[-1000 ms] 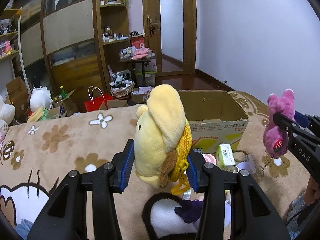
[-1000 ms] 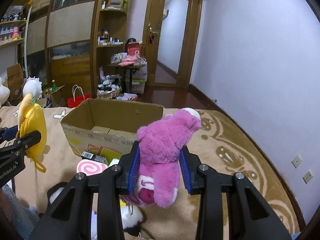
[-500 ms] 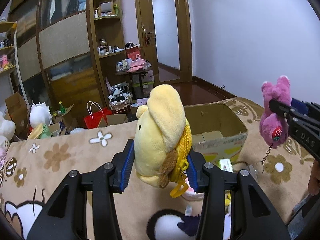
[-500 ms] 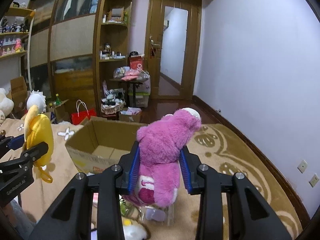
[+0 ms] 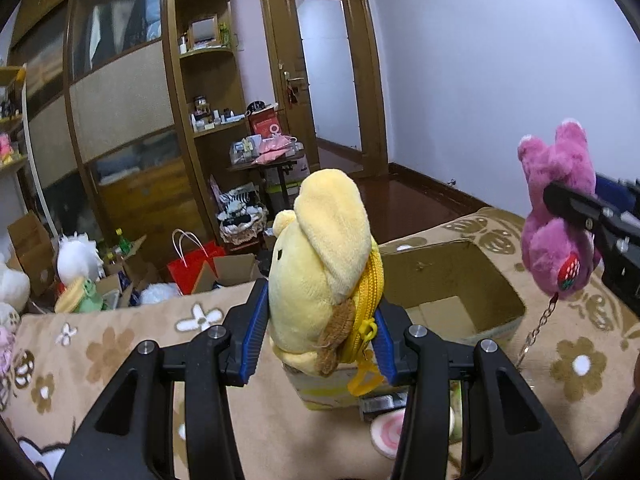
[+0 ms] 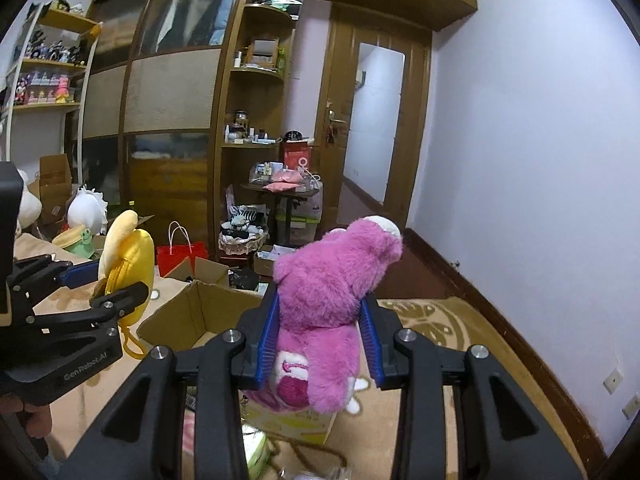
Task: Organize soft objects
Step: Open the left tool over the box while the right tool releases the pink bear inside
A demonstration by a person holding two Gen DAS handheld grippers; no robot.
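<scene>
Presently the left gripper point(image 5: 318, 330) pinches a yellow plush pouch point(image 5: 320, 272) between its blue pads, while the right gripper point(image 6: 320, 338) clamps a pink plush bear point(image 6: 328, 308). Both toys hang above the open cardboard box point(image 5: 452, 280), which sits just beyond the fingertips on a flowered blanket point(image 5: 100, 356).

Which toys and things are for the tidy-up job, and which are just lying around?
For the job:
- yellow plush, held in the left tongs
- pink plush, held in the right tongs
- cardboard box

Just lying about:
- red bag
- white plush
- basket
</scene>
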